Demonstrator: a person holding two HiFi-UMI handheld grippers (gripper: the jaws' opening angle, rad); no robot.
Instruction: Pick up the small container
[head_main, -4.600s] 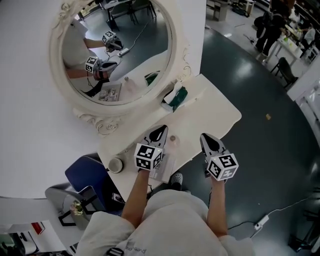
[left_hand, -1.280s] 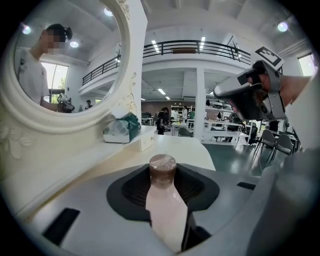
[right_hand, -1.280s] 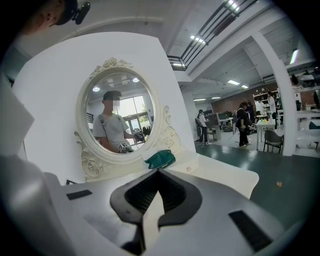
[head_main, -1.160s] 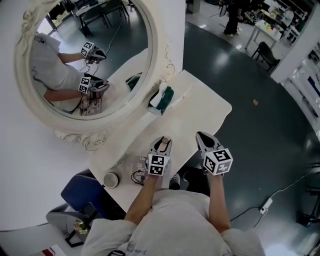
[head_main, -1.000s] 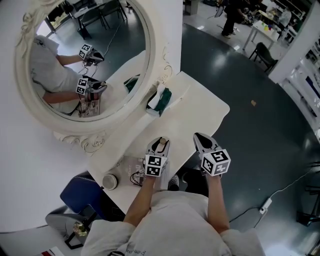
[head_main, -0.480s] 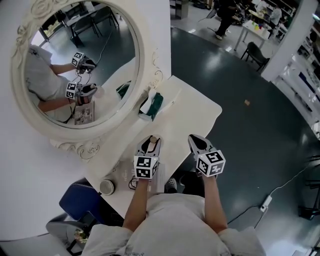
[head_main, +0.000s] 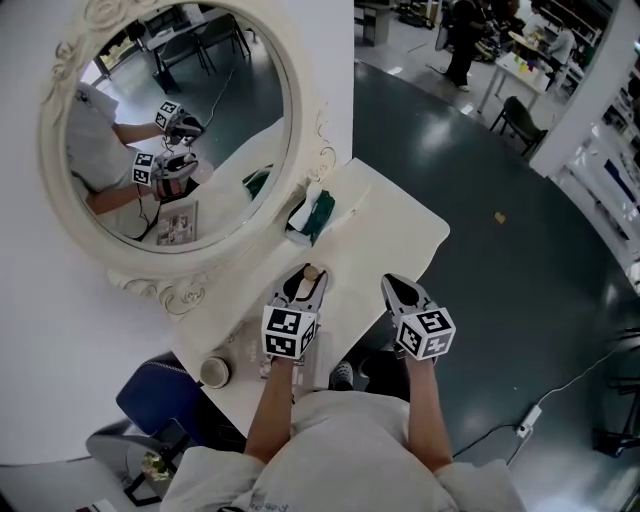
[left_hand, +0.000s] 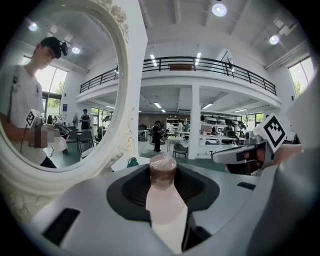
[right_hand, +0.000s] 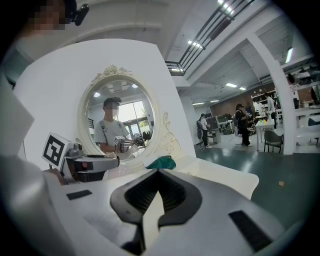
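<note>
The small container (left_hand: 163, 197) is a pale pink bottle with a brown cap (head_main: 311, 271). It sits upright between the jaws of my left gripper (left_hand: 163, 186), which is shut on its body, cap pointing forward. In the head view the left gripper (head_main: 302, 288) hovers over the near part of the white table (head_main: 395, 222). My right gripper (head_main: 392, 291) is beside it on the right, over the table's front edge. In the right gripper view its jaws (right_hand: 156, 189) are closed together with nothing between them.
A large oval mirror (head_main: 170, 120) in an ornate white frame stands on the table at the back left. A tissue box with a green cloth (head_main: 312, 213) lies by it. A small round jar (head_main: 213, 372) and papers are near the left edge, above a blue chair (head_main: 160, 392).
The container stood on the table in front of the left gripper earlier; now that gripper holds it. Over the last second both grippers stay nearly still while the head view shifts slightly.
</note>
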